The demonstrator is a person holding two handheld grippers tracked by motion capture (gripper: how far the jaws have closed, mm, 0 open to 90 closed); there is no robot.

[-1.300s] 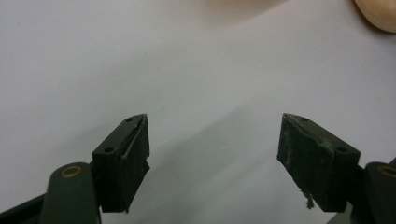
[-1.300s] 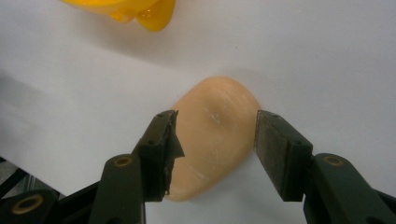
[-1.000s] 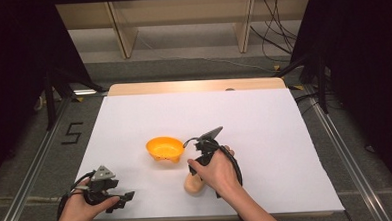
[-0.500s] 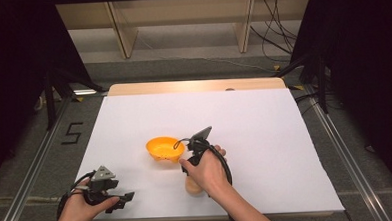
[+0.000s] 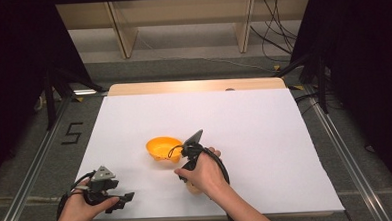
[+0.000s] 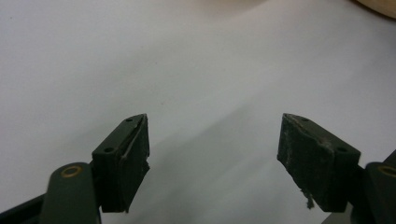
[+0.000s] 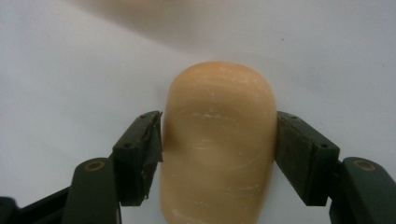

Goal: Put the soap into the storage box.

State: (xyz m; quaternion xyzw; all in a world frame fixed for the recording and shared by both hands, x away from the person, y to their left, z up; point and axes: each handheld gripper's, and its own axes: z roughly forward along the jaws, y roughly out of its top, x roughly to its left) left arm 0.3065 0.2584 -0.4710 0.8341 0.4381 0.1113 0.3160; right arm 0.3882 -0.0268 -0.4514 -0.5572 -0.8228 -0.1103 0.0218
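The right gripper (image 7: 217,135) is closing on a tan, rounded block (image 7: 218,144); its jaws are standing against the block's two flanks, pinching it across its width, with the block's domed end projecting forward past the jaw tips. In the high view the right gripper (image 5: 186,158) is pointing down at the sheet (image 5: 265,127), and the block (image 5: 191,187) is showing as a tan patch under the hand, just on the near side of the orange bowl (image 5: 161,148). Whether the block is resting on the sheet or lifted clear cannot be told. The left gripper (image 6: 215,154) is idling with its jaws spread wide and nothing but bare sheet between them; in the high view it (image 5: 119,200) is lying at the sheet's near edge, well apart from the bowl. Hazards from this state: the block's surface is looking smooth and its flanks are curving, so a weak squeeze is likely to let it slide forward out of the jaws. The pads are appearing to bear on the block's rear half, so the free forward end may droop and twist during a lift. The left jaw pad (image 7: 148,140) is looking frayed at its edge, reducing contact. A low carry toward the bowl risks striking its rim and pushing the bowl away.
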